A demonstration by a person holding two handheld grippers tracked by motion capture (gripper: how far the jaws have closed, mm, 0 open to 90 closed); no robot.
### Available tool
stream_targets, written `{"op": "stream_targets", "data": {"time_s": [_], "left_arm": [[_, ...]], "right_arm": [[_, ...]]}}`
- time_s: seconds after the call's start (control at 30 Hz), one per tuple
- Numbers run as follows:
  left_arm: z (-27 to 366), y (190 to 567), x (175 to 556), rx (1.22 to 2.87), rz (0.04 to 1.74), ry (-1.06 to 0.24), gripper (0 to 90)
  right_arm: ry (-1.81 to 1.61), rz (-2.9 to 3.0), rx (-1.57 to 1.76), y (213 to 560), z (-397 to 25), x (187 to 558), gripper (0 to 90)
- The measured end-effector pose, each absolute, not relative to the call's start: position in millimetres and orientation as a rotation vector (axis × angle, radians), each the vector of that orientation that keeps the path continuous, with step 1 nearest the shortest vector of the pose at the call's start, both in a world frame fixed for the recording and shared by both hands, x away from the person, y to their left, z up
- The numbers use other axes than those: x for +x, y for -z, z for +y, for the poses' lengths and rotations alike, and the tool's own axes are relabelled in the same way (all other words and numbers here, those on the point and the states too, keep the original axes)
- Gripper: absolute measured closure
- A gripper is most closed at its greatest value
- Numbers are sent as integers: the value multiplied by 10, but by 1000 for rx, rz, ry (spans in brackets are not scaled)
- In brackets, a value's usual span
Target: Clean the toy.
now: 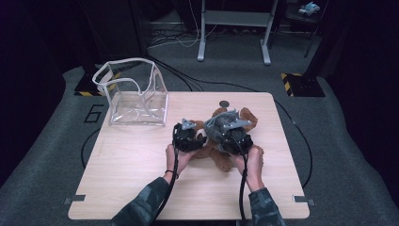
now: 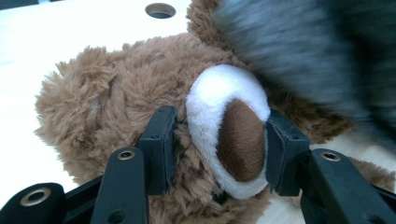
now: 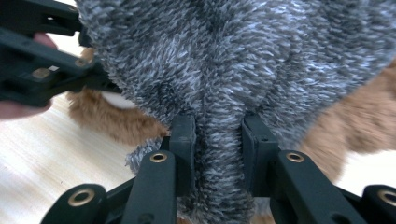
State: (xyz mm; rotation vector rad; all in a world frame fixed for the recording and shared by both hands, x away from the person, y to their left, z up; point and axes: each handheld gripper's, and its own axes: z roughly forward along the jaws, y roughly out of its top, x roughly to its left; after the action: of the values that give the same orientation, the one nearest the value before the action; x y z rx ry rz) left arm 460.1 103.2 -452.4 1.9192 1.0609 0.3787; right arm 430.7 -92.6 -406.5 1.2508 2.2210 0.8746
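At mid-bench point(image 1: 141, 160), a brown teddy bear point(image 2: 116, 93) is being gripped at its white snout by the left claw point(image 2: 219, 149), while the grey fuzzy cloth point(image 3: 224, 70) draped over it is being pinched by the right claw point(image 3: 217, 154).

On the light wooden bench point(image 1: 141, 183), the left claw point(image 1: 188, 136) and right claw point(image 1: 234, 132) meet over a brown plush teddy bear point(image 1: 217, 157); a clear plastic bag point(image 1: 136, 96) stands behind

Brown teddy bear point(image 1: 221, 141) lying mid-table, grey fuzzy cloth point(image 1: 217, 126) draped on top
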Motion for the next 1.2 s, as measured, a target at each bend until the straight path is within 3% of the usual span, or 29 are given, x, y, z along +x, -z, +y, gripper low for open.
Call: {"op": "stream_targets", "data": {"time_s": [0.13, 0.3, 0.5, 0.6, 0.7, 0.83, 0.93, 1.03, 1.2], "left_arm": [[1014, 4534, 4588, 1946, 1028, -402, 487], [1066, 4492, 4544, 1941, 983, -457, 355], [1242, 4466, 4436, 1963, 947, -530, 262], [1369, 4523, 4388, 1975, 954, -564, 247], [1510, 4607, 4370, 1999, 973, -595, 231], [1721, 4707, 4381, 1999, 1019, -611, 222], [1880, 4786, 4414, 2000, 1065, -623, 222], [2001, 4877, 4453, 2020, 1111, -633, 215], [2138, 5030, 4476, 2058, 1156, -656, 207]], "right_arm": [[-861, 2241, 1272, 4173, -922, 4399, 694], [-851, 2248, 1296, 4228, -905, 4426, 690], [-864, 2264, 1282, 4271, -928, 4437, 643], [-871, 2270, 1267, 4258, -911, 4417, 549], [-878, 2223, 1246, 4207, -885, 4346, 344], [-846, 2152, 1223, 4142, -880, 4295, 201], [-844, 2145, 1249, 4140, -884, 4347, 152], [-819, 2175, 1253, 4211, -851, 4443, 247], [-836, 2140, 1235, 4217, -855, 4462, 621]]}}
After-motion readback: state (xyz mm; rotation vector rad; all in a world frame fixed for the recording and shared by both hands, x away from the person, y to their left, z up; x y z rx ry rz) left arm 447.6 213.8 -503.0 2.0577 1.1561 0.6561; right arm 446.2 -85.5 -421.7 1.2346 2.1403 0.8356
